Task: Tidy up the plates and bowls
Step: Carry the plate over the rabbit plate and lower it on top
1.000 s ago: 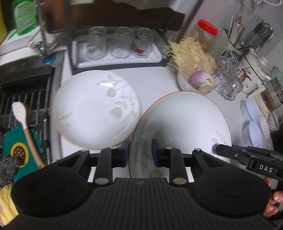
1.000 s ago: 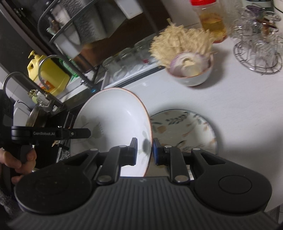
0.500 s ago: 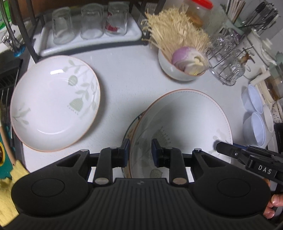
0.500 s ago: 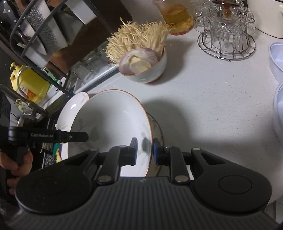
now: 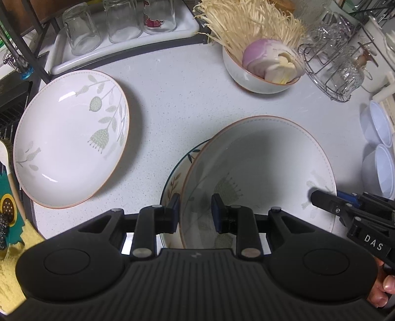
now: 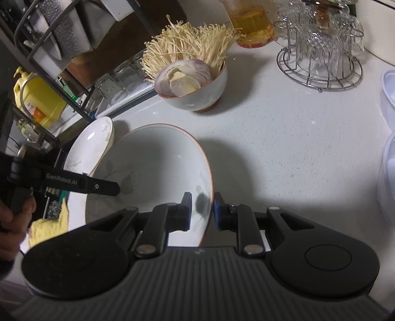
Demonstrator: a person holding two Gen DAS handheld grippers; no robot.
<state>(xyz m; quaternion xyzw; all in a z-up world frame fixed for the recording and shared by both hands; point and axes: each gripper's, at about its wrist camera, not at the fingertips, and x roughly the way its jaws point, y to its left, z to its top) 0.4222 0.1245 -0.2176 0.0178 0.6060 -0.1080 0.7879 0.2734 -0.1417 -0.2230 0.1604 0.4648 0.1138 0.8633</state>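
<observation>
The deep plate [image 5: 259, 170] at lower centre and the leaf-patterned plate [image 5: 71, 138] at left look like glossy glazed ceramic. The desk [image 5: 177, 98] is pale speckled stone-like, matt. Upper left, clear glass tumblers [image 5: 123, 19] stand on a smooth white plastic tray [image 5: 187, 27]. Upper right, a shiny metal wire rack [image 5: 328, 81] holds glassware. The fingers [image 5: 172, 212] are matt black plastic.

Both grippers point steeply downward. The left gripper [image 5: 195, 213] pinches a rim between its narrow-set jaws, and the right gripper [image 6: 202, 212] does the same at the opposite edge. A hand [image 6: 12, 222] grips the left handle.
</observation>
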